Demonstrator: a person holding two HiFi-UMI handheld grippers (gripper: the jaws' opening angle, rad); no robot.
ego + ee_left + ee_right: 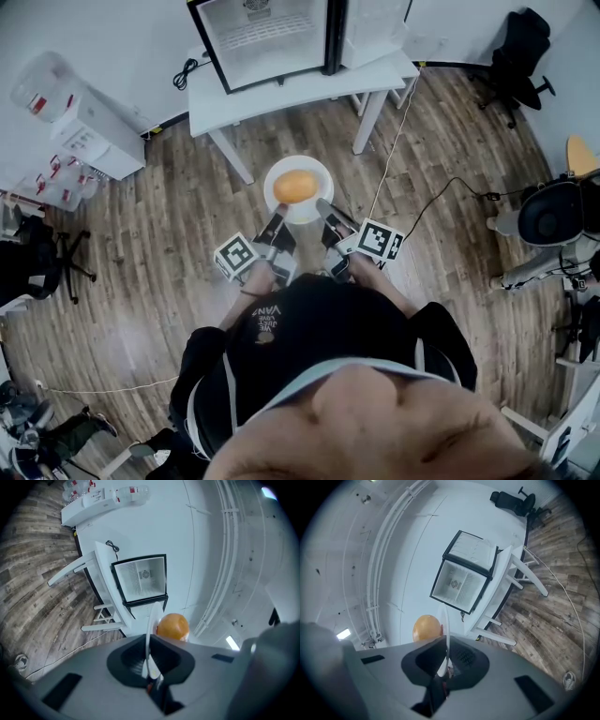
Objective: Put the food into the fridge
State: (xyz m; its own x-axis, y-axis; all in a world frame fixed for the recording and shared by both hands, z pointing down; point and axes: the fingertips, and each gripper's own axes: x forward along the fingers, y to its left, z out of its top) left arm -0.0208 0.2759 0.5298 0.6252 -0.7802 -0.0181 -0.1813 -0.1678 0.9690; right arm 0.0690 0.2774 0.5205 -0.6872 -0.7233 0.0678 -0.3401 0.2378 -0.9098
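The orange [294,186] sits loose in the middle of a white plate [316,170], carried in the air between me and the open fridge [267,37]. I judge the fruit light, round and smooth-skinned, so it is free to roll and could slide off if the plate tips. The plate looks stiff, thin-rimmed, slick and breakable. The hold therefore belongs on the plate's rim, one side each, and not on the fruit. That is how it stands: my left tool [151,666] is clamped on the near-left rim, with the edge running straight into its jaws. My right tool [445,663] is pinched on the near-right rim the same way. The fridge stands on a white worktop [281,94] ahead, well apart from the plate, with wooden floor [141,244] between us.
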